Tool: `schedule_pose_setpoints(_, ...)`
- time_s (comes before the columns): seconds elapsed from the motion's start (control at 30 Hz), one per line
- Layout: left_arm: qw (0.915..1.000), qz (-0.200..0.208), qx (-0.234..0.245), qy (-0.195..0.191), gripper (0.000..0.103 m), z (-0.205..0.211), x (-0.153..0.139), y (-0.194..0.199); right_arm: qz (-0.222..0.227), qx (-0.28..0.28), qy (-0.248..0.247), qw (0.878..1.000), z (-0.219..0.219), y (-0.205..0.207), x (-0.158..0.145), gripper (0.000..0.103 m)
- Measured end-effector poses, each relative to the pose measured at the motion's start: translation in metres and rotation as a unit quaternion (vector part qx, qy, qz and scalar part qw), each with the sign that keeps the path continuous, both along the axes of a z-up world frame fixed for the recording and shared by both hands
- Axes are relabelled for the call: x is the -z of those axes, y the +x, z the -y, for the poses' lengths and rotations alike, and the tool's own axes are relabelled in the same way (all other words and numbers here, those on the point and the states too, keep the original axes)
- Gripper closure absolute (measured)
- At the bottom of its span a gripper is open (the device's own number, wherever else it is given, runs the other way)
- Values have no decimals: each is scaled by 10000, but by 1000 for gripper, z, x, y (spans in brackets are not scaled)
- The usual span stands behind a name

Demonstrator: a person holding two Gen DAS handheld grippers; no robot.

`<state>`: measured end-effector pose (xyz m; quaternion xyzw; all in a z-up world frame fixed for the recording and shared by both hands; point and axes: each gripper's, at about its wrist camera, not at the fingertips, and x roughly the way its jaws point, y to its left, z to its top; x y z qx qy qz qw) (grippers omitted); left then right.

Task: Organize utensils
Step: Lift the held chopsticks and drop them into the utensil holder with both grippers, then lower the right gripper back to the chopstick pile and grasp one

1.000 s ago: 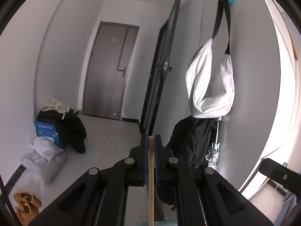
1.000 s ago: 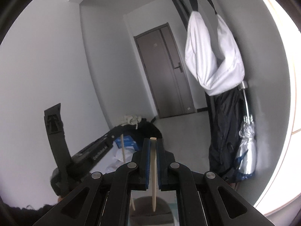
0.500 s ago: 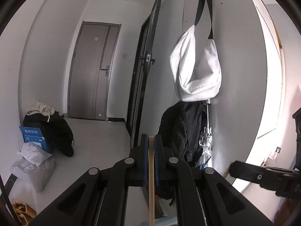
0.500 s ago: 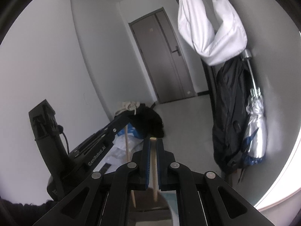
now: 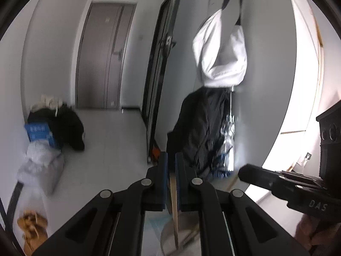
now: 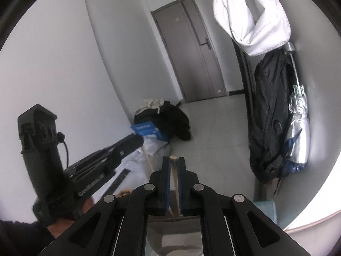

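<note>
Left gripper (image 5: 171, 160) jaws just eased apart - narrow gap, wooden chopstick (image 5: 173, 194) between pads, slanting loose, lower end inside round metal holder (image 5: 168, 234) below; right gripper (image 6: 174, 164) likewise just parted slightly, second chopstick (image 6: 174, 170) upright in gap, grip not clear; grey container (image 6: 172, 234) beneath its fingers; in right view, left gripper's stick (image 6: 148, 160) pokes out at left; beyond - hanging white bag (image 5: 221, 53), dark jacket (image 5: 200, 128), folded silver umbrella (image 6: 298, 132), grey door (image 5: 104, 55), pile of bags (image 5: 49, 128) on floor.
</note>
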<state>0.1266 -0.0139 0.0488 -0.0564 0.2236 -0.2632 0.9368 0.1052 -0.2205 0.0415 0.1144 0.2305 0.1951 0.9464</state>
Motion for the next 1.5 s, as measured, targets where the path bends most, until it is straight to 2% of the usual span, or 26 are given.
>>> schedule_pose_setpoints(0.03, 9997, -222, 22, -70, 93, -4, 0, 1, -30, -33, -5, 10000, -1, 0, 1, 94)
schedule_pose_setpoints(0.1, 9981, -585, 44, -214, 64, -11, -1, 1, -117, -207, 19, 9997, -4, -5, 2, 94)
schedule_pose_setpoints(0.23, 9944, -874, -577, -144, 62, -27, -8, -13, -147, -80, -83, 9998, -2, -24, 9, 93)
schedule_pose_setpoints(0.3, 9929, -942, -721, -108, 53, -33, -13, -22, -172, 63, -27, 9998, 4, -39, 12, 86)
schedule_pose_setpoints(0.37, 9905, -934, -1013, -2, 44, -38, -19, -36, -162, 203, 18, 9997, 11, -58, 15, 64)
schedule_pose_setpoints(0.43, 9855, -1008, -1357, 158, 42, -41, -21, -46, -187, 265, 37, 9995, 14, -74, 17, 56)
schedule_pose_setpoints(0.53, 9834, -959, -1519, 265, 40, -43, -25, -67, -333, 297, 96, 9990, 16, -94, 27, 55)
schedule_pose_setpoints(0.63, 9787, -840, -1825, 425, 34, -45, -26, -86, -379, 312, 30, 9988, 12, -110, 33, 52)
schedule_pose_setpoints(0.7, 9754, -767, -2007, 501, 21, -43, -26, -98, -308, 355, -50, 9989, 8, -122, 35, 47)
schedule_pose_setpoints(0.83, 9737, -686, -2076, 643, 19, -41, -21, -110, -187, 504, -191, 9984, 2, -138, 40, 29)
schedule_pose_setpoints(0.93, 9722, -608, -2127, 763, 18, -39, -16, -115, -197, 551, -249, 9980, -2, -144, 44, 29)
schedule_pose_setpoints(1.0, 9717, -570, -2143, 818, 12, -39, -13, -119, -209, 549, -272, 9979, -5, -148, 48, 29)
schedule_pose_setpoints(1.3, 9752, -531, -2039, 672, 11, -41, 14, -132, -519, 593, -292, 9965, -10, -150, 77, 27)
schedule_pose_setpoints(1.4, 9777, -622, -1877, 707, 10, -42, 28, -131, -640, 576, -362, 9956, -10, -150, 88, 27)
schedule_pose_setpoints(1.5, 9758, -871, -1902, 631, 10, -46, 44, -125, -808, 485, -424, 9946, -11, -148, 101, 27)
